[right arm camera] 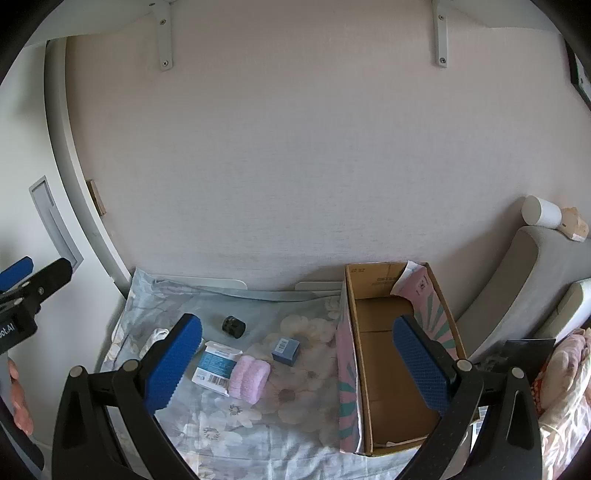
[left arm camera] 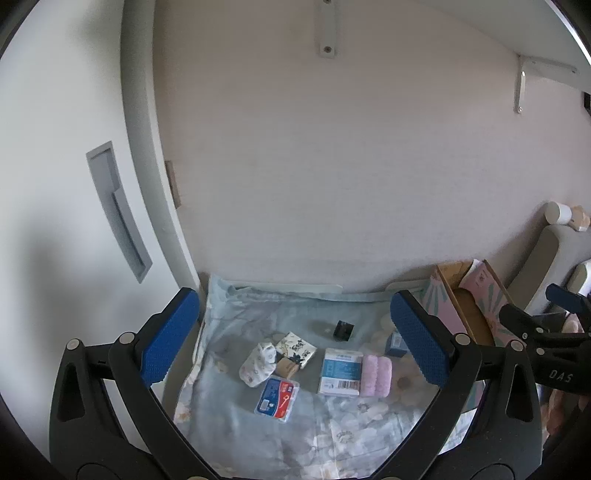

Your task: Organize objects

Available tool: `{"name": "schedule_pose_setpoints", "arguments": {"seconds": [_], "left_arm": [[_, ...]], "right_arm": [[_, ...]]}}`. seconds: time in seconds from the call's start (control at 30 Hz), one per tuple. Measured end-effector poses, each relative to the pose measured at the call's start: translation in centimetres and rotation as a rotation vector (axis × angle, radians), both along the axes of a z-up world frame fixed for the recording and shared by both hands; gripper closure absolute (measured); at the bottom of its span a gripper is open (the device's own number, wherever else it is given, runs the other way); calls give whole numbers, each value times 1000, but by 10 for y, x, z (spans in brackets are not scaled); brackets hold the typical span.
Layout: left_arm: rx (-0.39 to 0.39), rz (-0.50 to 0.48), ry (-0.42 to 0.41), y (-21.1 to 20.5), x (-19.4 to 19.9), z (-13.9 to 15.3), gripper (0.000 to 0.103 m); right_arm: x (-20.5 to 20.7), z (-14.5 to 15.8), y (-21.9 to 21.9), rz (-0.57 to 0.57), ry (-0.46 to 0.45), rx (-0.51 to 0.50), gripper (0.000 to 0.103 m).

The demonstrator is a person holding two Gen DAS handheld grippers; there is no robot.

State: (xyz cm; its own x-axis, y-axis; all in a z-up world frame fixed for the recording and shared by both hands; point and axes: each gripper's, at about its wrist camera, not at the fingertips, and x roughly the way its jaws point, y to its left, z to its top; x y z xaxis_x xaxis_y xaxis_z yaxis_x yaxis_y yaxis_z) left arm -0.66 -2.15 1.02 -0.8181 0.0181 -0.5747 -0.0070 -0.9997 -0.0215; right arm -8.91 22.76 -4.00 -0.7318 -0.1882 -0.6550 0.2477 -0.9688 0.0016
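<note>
Room: a pale wall (left arm camera: 332, 166) with white shelf brackets (left arm camera: 327, 33) above, and a bed with a flowered blue sheet (left arm camera: 258, 424) below.

Left wrist view
Left gripper (left arm camera: 295, 339): the fingers (left arm camera: 168, 339) are spread wide and hold nothing; they hang above the sheet.
Between the fingers: a white sock (left arm camera: 256, 363), a floral pouch (left arm camera: 297, 349), a small brown roll (left arm camera: 287, 366), a blue and red floss pack (left arm camera: 277, 398), a white and blue carton (left arm camera: 340, 371), a pink folded cloth (left arm camera: 376, 374) touching the carton, and a small black object (left arm camera: 343, 329) farther toward the wall.
Behind the right finger: a small blue box (left arm camera: 393, 343), partly hidden.
Beyond the right finger: an open cardboard box (left arm camera: 471, 314) with pink patterned sides, and the other gripper at the picture edge.

Right wrist view
Right gripper (right arm camera: 297, 358): the fingers (right arm camera: 421, 365) are spread apart and empty.
Right finger: it hangs over the cardboard box (right arm camera: 388, 350), which stands against the wall; only bare cardboard shows inside.
Between the fingers: the white and blue carton (right arm camera: 216, 363), the pink folded cloth (right arm camera: 249, 374), the small blue box (right arm camera: 285, 350) and the small black object (right arm camera: 233, 326), all on the sheet (right arm camera: 258, 424).
Behind the left finger: the white sock (right arm camera: 155, 338), mostly hidden.
Outside the right finger: a grey headboard cushion (right arm camera: 517, 295) with a white cylinder (right arm camera: 541, 216) on top.
</note>
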Motion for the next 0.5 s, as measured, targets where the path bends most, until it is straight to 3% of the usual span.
{"name": "schedule_pose_setpoints", "arguments": {"seconds": [0.5], "left_arm": [[57, -16, -60, -6, -10, -7, 0]], "right_arm": [[0, -1, -1, -20, 4, 18, 0]]}}
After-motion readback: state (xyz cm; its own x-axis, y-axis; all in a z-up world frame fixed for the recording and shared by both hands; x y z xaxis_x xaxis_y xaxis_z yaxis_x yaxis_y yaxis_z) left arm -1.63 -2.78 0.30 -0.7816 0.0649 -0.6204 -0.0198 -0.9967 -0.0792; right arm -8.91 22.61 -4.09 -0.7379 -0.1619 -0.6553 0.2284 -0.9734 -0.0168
